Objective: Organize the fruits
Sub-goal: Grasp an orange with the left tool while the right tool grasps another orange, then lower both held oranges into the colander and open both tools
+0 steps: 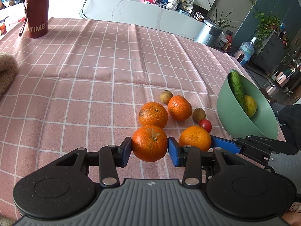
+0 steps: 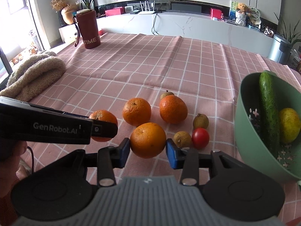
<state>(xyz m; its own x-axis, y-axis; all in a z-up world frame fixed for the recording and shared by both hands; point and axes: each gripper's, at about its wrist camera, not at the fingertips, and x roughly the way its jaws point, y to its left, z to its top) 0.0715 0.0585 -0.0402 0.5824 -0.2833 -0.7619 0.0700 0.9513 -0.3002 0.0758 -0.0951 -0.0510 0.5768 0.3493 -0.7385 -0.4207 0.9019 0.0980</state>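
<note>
Four oranges (image 2: 136, 111), three longans (image 2: 201, 121) and a cherry tomato (image 2: 200, 135) cluster beside a green colander (image 2: 250, 146) holding a cucumber (image 2: 268, 105) and a lemon (image 2: 289, 125).

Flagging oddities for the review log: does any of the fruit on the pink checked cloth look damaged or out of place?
Yes. The round orange mandarin just beyond the one held in the left tool has a dark greyish patch on its left side, possibly a bruise or mould. Also, a long green cucumber sits in the green plastic colander bowl among fruit.
</note>
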